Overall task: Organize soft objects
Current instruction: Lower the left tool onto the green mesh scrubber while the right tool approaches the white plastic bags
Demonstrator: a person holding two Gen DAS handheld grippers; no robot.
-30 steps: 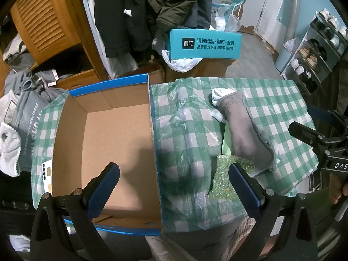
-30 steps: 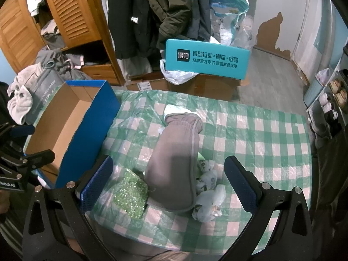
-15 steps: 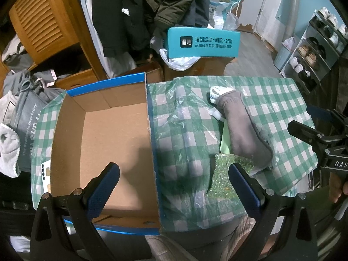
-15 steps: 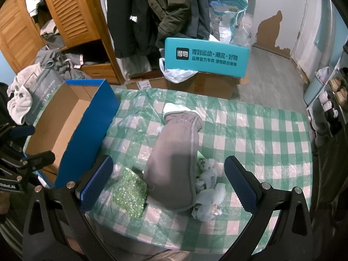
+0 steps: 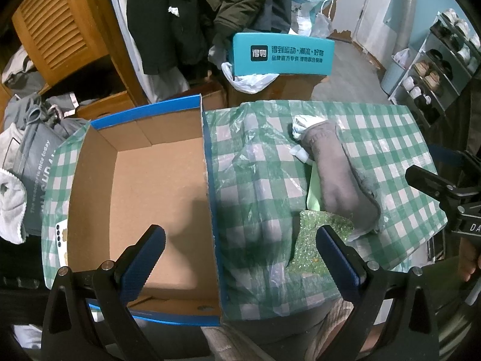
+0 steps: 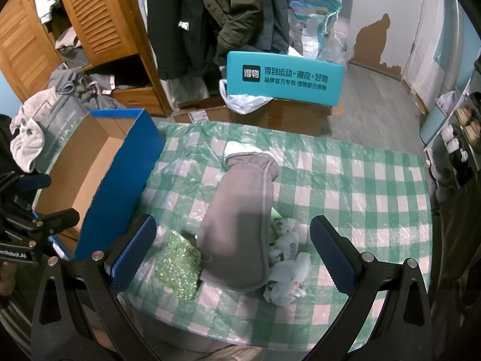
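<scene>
A grey cloth pouch [image 6: 240,222] [image 5: 339,180] lies on the green checked tablecloth [image 6: 345,186]. Beside it rest a green bubble-wrap piece [image 6: 177,263] [image 5: 318,240], crumpled white plastic [image 6: 287,273] and a pale green sheet [image 5: 314,192]. An empty cardboard box with blue sides [image 5: 141,198] [image 6: 99,177] stands at the table's left. My left gripper [image 5: 240,258] hangs open above the box's right wall, holding nothing. Wide open too, my right gripper [image 6: 231,249] hovers over the near end of the pouch without touching it.
A teal printed box [image 6: 284,78] sits on brown cartons behind the table. Dark coats [image 6: 216,15] hang on a wooden wardrobe [image 6: 99,24]. A grey bag and towel [image 5: 24,168] lie left of the box, a white phone [image 5: 61,240] beside it. Shoe racks [image 5: 433,69] stand at right.
Both views have shifted only slightly; the left gripper drifted a little to the right across the box wall. The objects on the table have not moved.
</scene>
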